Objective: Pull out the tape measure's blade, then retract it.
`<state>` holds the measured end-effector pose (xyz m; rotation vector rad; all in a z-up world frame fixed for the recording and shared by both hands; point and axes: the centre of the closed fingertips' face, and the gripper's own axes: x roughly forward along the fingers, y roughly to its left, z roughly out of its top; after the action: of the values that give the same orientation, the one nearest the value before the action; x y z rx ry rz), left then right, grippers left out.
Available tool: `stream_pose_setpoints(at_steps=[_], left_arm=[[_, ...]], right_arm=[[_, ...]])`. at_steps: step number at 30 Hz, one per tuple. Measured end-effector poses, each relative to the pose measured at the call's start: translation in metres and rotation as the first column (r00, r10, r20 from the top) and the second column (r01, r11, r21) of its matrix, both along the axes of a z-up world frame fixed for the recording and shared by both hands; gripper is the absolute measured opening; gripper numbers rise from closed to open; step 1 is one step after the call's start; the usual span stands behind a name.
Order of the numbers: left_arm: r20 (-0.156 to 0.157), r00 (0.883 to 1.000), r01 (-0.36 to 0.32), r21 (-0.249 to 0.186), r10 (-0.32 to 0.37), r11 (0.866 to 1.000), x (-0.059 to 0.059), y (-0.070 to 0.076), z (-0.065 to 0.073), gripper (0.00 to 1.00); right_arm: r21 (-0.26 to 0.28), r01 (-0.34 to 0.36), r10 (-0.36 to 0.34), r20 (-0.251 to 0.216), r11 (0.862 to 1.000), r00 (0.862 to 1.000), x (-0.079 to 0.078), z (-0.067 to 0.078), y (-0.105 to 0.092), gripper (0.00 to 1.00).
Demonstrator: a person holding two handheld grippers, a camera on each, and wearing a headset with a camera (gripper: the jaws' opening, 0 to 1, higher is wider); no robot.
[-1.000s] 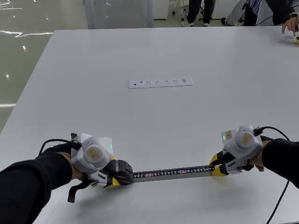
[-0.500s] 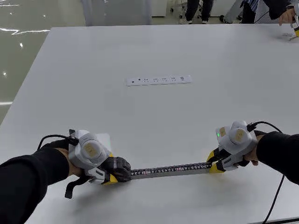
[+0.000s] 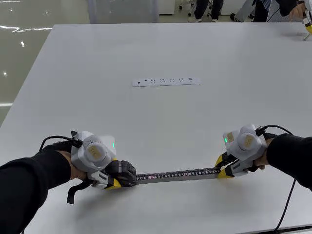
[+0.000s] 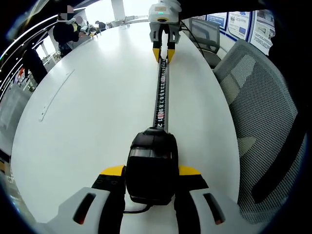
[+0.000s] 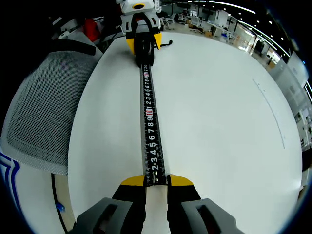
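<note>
The tape measure's black case (image 3: 123, 173) lies on the white table (image 3: 161, 126) near its front edge, and my left gripper (image 3: 114, 181) is shut on it. From the case the black blade (image 3: 178, 174) runs right, just above the tabletop, to my right gripper (image 3: 222, 168), which is shut on the blade's tip. In the left gripper view the case (image 4: 152, 165) sits between the yellow-tipped fingers (image 4: 113, 170), and the blade (image 4: 161, 92) stretches away to the other gripper (image 4: 164, 51). In the right gripper view the numbered blade (image 5: 150, 122) leads from my right gripper (image 5: 156, 181) to the case (image 5: 143, 48).
A white power strip (image 3: 165, 81) lies flat at the table's middle. A grey mesh chair (image 4: 263, 97) stands by the front edge. A black cable (image 3: 287, 204) hangs from the right gripper. People stand at the far right corner (image 3: 302, 12).
The head camera has shifted a little. The grippers, the case and the drawn-out blade stay about as they were.
</note>
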<state>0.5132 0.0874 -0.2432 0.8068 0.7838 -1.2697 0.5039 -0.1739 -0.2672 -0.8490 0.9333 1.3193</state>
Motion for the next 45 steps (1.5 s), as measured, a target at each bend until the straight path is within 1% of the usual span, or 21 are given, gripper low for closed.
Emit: stream_pose_setpoints(at_steps=[3,6,8,13,16,18,21,23,25,27,29,30,32,34,35,39,41,42,43,44,45], left_arm=[[-0.003,1.000,-0.003,0.001,0.003,1.000,0.001,0.002,0.001,0.34],[-0.004,1.000,-0.008,0.005,0.008,1.000,0.002,0.004,0.004,0.36],[-0.008,1.000,-0.016,0.002,0.016,1.000,0.003,0.005,0.007,0.38],[-0.020,1.000,-0.025,0.003,0.025,1.000,-0.001,0.010,0.010,0.44],[-0.043,0.998,-0.036,0.002,0.036,0.999,-0.005,0.012,0.009,0.49],[-0.054,0.997,-0.056,-0.012,0.055,0.998,-0.006,0.013,0.010,0.52],[-0.056,0.996,-0.067,-0.019,0.066,0.998,-0.006,0.014,0.011,0.55],[-0.062,0.995,-0.080,-0.026,0.078,0.996,-0.006,0.016,0.012,0.56],[-0.069,0.993,-0.100,-0.034,0.097,0.994,-0.005,0.018,0.013,0.59],[-0.078,0.989,-0.126,-0.045,0.122,0.991,-0.003,0.021,0.015,0.60],[-0.101,0.982,-0.164,-0.064,0.157,0.984,-0.002,0.022,0.017,0.62],[-0.117,0.976,-0.192,-0.074,0.183,0.979,-0.002,0.023,0.018,0.65],[-0.127,0.969,-0.226,-0.091,0.214,0.970,0.000,0.025,0.021,0.69],[-0.137,0.961,-0.254,-0.105,0.239,0.962,0.000,0.026,0.023,0.72],[-0.148,0.954,-0.278,-0.118,0.260,0.953,0.001,0.028,0.023,0.73],[-0.159,0.936,-0.339,-0.152,0.315,0.929,0.003,0.035,0.026,0.76],[-0.169,0.916,-0.392,-0.177,0.364,0.903,0.006,0.041,0.029,0.78],[-0.171,0.909,-0.407,-0.184,0.379,0.895,0.006,0.045,0.030,0.79],[-0.173,0.901,-0.428,-0.189,0.399,0.884,0.007,0.048,0.031,0.79],[-0.173,0.897,-0.437,-0.197,0.407,0.878,0.007,0.050,0.032,0.80],[-0.174,0.888,-0.455,-0.206,0.425,0.866,0.008,0.055,0.032,0.80]], right_arm=[[-0.014,-0.012,0.012,0.001,1.000,1.000,0.000,0.000,-0.001,0.13],[-0.036,-0.023,0.024,0.016,0.999,1.000,0.000,-0.001,-0.003,0.13],[-0.041,-0.018,0.019,0.013,0.999,1.000,-0.001,0.000,-0.004,0.15],[-0.040,0.001,0.000,0.009,0.999,1.000,-0.002,0.003,-0.006,0.17],[-0.040,0.008,-0.008,0.008,0.999,1.000,-0.002,0.005,-0.006,0.18],[-0.029,0.032,-0.032,0.002,0.999,0.999,-0.003,0.008,-0.004,0.19],[-0.022,0.046,-0.046,0.010,0.999,0.999,-0.002,0.010,-0.003,0.21],[-0.009,0.071,-0.071,0.005,0.997,0.997,-0.001,0.011,-0.002,0.22],[0.019,0.136,-0.136,-0.023,0.991,0.990,-0.002,0.014,0.001,0.24],[0.042,0.181,-0.180,-0.034,0.983,0.983,0.001,0.016,0.001,0.26],[0.064,0.214,-0.212,-0.032,0.975,0.977,0.005,0.018,0.001,0.29],[0.087,0.240,-0.238,-0.034,0.967,0.971,0.006,0.022,0.003,0.30],[0.101,0.270,-0.267,-0.035,0.958,0.963,0.007,0.025,0.003,0.32],[0.110,0.270,-0.270,-0.021,0.956,0.963,0.007,0.027,0.003,0.34],[0.117,0.273,-0.274,-0.005,0.955,0.962,0.008,0.028,0.002,0.35],[0.126,0.302,-0.305,0.010,0.945,0.952,0.006,0.027,0.000,0.40],[0.156,0.338,-0.345,0.019,0.928,0.938,0.006,0.027,0.000,0.40],[0.178,0.353,-0.363,0.022,0.918,0.932,0.005,0.028,0.002,0.41],[0.183,0.358,-0.368,0.024,0.915,0.929,0.003,0.027,0.001,0.41],[0.185,0.362,-0.373,0.028,0.914,0.927,0.002,0.027,0.000,0.42],[0.195,0.369,-0.385,0.051,0.909,0.922,0.002,0.027,-0.002,0.44]])
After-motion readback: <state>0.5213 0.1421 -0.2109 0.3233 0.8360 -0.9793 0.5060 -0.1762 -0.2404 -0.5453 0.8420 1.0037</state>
